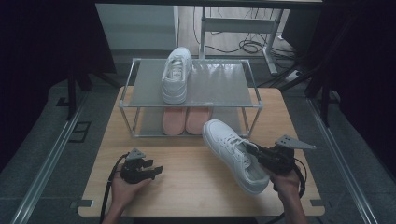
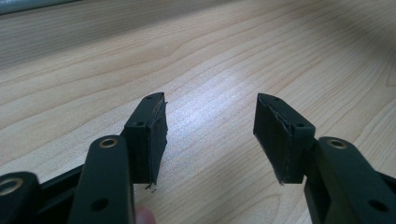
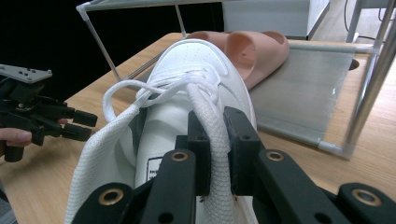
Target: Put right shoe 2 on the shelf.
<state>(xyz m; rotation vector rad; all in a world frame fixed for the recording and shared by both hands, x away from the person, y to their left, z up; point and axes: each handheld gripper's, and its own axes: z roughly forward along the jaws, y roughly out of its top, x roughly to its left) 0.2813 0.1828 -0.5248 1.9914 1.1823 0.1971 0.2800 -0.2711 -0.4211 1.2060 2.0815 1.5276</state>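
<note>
White knit tongue of the sneaker (image 3: 187, 93) is clamped between my right fingers (image 3: 240, 135), pads pressing on either side of it at the collar, laces bunched just ahead. In the high view the right gripper (image 1: 261, 156) has the shoe by its opening, toe pointing up-left toward the rack, the shoe tilted at the near right of the desk (image 1: 187, 186); can't tell if the heel is touching the wood. Left gripper (image 1: 154, 171) is parked low at the near left, well apart from the shoe, its fingers (image 2: 149, 135) apart with nothing between them, just bare wood grain. Farther out: two-tier wire shoe rack (image 1: 191, 105) at the far half of the desk. Pink slippers (image 1: 187, 120) sit as a pair on the lower shelf, matching white sneaker (image 1: 176, 74) alone on the top shelf, left of centre, toe pointing away. My read: transport step, shoe gripped and being carried to the rack to pair it up. Next move needs a lift high enough to clear the top frame rail, rotate so the toe points away like its mate, set down just beside it on the right, then release. Risk: a tongue grip is soft, so the shoe can swing or droop.
</note>
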